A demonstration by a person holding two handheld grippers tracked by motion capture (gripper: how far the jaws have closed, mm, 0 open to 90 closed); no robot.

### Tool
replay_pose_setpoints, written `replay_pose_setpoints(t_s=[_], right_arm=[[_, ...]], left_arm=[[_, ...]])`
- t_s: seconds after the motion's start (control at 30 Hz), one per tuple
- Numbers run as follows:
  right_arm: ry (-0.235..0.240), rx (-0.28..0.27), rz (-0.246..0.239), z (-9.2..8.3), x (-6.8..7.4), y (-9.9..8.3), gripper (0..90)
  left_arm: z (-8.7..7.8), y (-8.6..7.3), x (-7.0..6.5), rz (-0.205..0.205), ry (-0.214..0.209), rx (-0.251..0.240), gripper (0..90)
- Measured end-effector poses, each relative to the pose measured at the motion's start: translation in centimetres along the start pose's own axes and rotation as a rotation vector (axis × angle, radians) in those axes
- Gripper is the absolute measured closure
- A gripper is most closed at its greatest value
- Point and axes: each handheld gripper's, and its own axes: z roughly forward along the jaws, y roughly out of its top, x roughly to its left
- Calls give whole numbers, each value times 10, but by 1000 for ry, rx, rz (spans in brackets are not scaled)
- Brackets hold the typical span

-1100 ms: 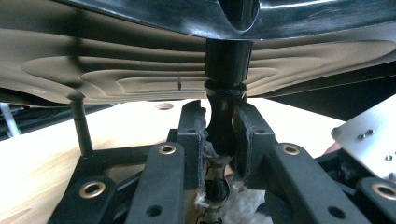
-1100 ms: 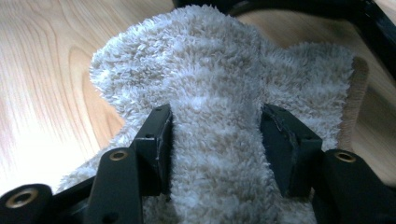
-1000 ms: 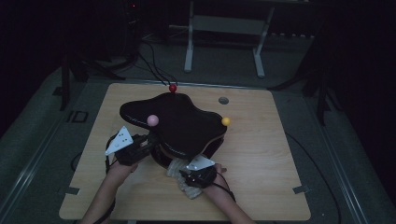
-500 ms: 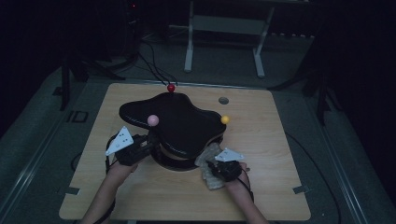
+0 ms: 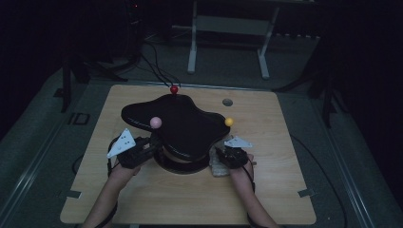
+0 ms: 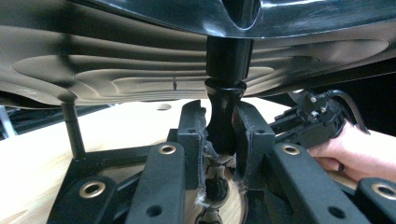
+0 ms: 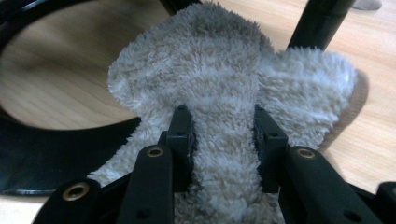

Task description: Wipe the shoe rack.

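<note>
A black stand with a wavy glossy top (image 5: 185, 123) and a ring base (image 5: 183, 166) sits mid-table. My left gripper (image 5: 151, 147) reaches under the top from the left. In the left gripper view it (image 6: 220, 135) is shut on the stand's central post (image 6: 224, 93). At the stand's front right, my right gripper (image 5: 217, 160) holds a fluffy pale grey cloth (image 5: 218, 167). Its jaws have just been closing, and in the right gripper view it (image 7: 223, 135) pinches a fold of the cloth (image 7: 224, 70), which lies over the base ring (image 7: 46, 163).
Pink (image 5: 155, 122), red (image 5: 174, 89) and yellow (image 5: 229, 121) balls top thin rods around the stand. A small grey disc (image 5: 227, 102) lies at the back of the wooden table (image 5: 266, 190). The room beyond is dark, with a metal frame (image 5: 228, 28) behind.
My right hand has carried the cloth from the stand's front middle round to its right side, a little farther from the person. The left gripper has kept still on the post.
</note>
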Motion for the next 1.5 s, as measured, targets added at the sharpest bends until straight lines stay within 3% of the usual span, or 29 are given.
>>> replay_pose_setpoints(t_s=[0.1, 0.2, 0.37, 0.7, 0.97, 1.07, 1.17, 1.27, 1.5], right_arm=[[21, -1, 36, -1, -1, -2, 666], [49, 11, 11, -3, 4, -2, 670], [107, 15, 10, -8, 15, -7, 669], [160, 19, -54, -14, 41, -9, 670], [232, 26, -136, -11, 69, -5, 672], [236, 23, -165, -14, 77, -2, 673], [231, 13, -183, -23, 77, -3, 673], [209, 10, -190, -35, 68, -4, 673], [163, -15, -135, -59, 40, -7, 673]], left_arm=[[0, 0, -1, 5, 4, 3, 738], [0, 0, -1, 3, 5, 3, 738], [0, 0, -1, -2, 9, 0, 738], [0, 0, -2, -2, 11, 0, 737], [0, 1, -2, 3, 18, 8, 736], [0, 1, -3, 1, 20, 12, 736], [0, 1, -3, -4, 16, 8, 735], [0, 2, -5, 2, 16, 13, 734], [0, 3, -16, 29, -15, 31, 729]])
